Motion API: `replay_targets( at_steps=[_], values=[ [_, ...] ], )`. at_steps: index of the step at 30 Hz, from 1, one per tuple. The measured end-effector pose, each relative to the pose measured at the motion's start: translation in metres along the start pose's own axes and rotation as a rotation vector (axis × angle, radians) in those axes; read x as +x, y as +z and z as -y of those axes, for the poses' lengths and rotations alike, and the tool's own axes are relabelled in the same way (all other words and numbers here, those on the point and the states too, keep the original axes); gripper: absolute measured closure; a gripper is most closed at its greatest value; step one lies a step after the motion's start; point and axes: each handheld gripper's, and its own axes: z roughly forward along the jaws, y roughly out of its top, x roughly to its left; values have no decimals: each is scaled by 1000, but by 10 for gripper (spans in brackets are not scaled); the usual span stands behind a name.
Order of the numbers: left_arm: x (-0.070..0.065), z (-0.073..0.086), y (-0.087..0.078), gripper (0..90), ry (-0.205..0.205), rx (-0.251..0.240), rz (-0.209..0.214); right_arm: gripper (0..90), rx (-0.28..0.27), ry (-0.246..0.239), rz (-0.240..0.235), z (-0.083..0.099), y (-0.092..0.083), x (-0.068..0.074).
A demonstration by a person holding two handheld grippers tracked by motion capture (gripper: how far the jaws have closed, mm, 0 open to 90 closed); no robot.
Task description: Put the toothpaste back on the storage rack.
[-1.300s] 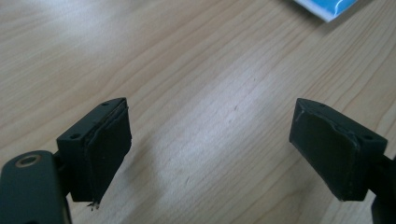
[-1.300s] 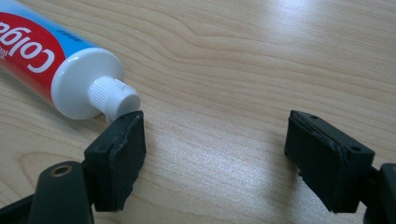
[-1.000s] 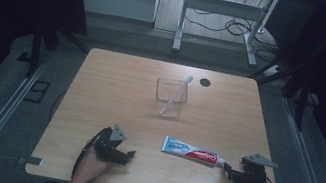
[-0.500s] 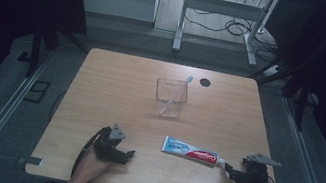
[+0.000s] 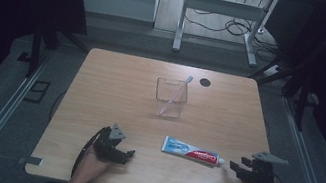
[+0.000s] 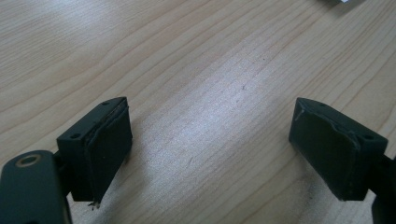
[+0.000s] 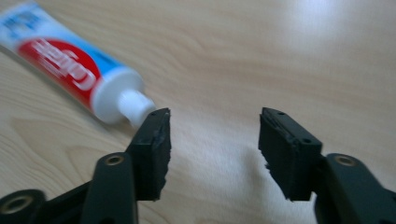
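A: Toothpaste tube (image 5: 191, 151) lies flat on the surface (image 5: 115, 93), near the front edge and a little right of its middle, cap end toward the right front corner.

B: Noted. Right claw (image 5: 235, 166)?

A: In the high view it sits by the front edge, just beside the cap and pointing at it. In the right gripper view the white cap (image 7: 135, 107) is right at the tip of the jaw on that view's left; whether they touch, I cannot tell. The jaws have just been closing and now stand partly apart, with bare wood between them. The tube is not gripped.

B: Left claw (image 5: 125, 155)?

A: Near the front edge, left of the middle, resting low in the person's hand (image 5: 86, 169). In the left gripper view the left claw's pads (image 6: 109, 149) stand wide apart over bare wood grain, nothing between them. It is well apart from the tube.

B: Other items?

A: Clear container (image 5: 170, 98) stands upright toward the middle of the surface, nearer the back edge. A pink-handled toothbrush (image 5: 174, 96) leans inside it, head up toward the back right. A small dark round spot (image 5: 204, 82) lies near the back edge, just right of the container.
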Motion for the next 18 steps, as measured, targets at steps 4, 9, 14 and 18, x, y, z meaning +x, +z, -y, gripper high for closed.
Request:
replay_targets(
  at_steps=[4,9,14,18],
  values=[
    [0,0,0,133,0,0,-1,561,-36,-21,-36,-8,-6,0],
    [0,0,0,133,-2,-1,-1,629,-22,-71,-40,-19,-4,6],
    [0,0,0,133,-3,-1,-1,678,-23,-110,-47,-31,2,15],
    [0,0,0,133,-3,-1,-1,702,9,-109,-79,-38,14,19]
  ],
)
